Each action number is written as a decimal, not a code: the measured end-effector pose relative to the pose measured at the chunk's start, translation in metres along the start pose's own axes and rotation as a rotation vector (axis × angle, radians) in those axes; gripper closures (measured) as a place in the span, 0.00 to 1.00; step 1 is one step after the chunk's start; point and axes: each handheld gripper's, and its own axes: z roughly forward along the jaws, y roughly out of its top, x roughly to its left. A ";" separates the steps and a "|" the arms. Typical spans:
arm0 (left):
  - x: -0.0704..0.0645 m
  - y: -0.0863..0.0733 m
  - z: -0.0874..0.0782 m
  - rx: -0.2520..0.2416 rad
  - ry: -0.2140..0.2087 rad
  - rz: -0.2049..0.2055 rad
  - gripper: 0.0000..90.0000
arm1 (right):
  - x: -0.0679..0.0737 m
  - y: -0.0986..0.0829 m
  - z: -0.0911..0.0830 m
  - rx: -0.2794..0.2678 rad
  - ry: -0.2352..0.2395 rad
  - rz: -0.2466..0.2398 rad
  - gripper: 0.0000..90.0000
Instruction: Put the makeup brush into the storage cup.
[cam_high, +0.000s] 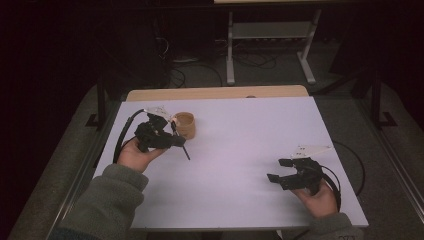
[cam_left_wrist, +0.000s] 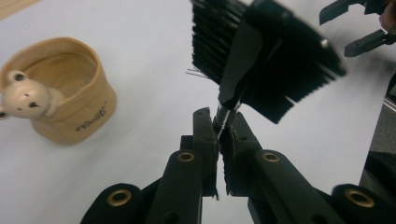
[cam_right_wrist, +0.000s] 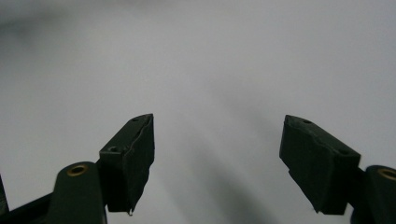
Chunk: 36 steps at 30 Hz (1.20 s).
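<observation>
Up close, we see the left hand-held gripper (cam_left_wrist: 223, 128) clamped tight on a black brush (cam_left_wrist: 266, 60) by its handle, just beside the tan cup (cam_left_wrist: 70, 93) on the table (cam_high: 240, 145); from above, our right hand-held gripper (cam_high: 282, 170) gapes wide, holding nothing.

Grey-green fleece sleeves (cam_high: 107, 200) are worn on both forearms, with ribbed cuffs at the wrists. Each gripper is built of black parts, the left gripper (cam_left_wrist: 218, 135) and the right gripper (cam_right_wrist: 217, 154) alike. Brass-ringed screw holes (cam_left_wrist: 186, 157) are set in the jaw arms. A black cable (cam_high: 122, 135) and a pale three-cornered plate (cam_high: 311, 150) are carried.
</observation>
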 end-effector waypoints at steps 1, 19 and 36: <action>0.001 0.002 -0.001 0.006 0.007 0.005 0.95 | 0.000 0.000 0.000 0.000 -0.001 0.001 0.28; 0.018 0.043 -0.017 0.029 0.088 -0.003 0.95 | 0.000 -0.001 -0.003 -0.009 -0.023 -0.015 0.28; 0.037 0.074 -0.009 0.027 0.138 -0.039 0.95 | -0.001 0.001 -0.005 -0.025 -0.024 -0.021 0.27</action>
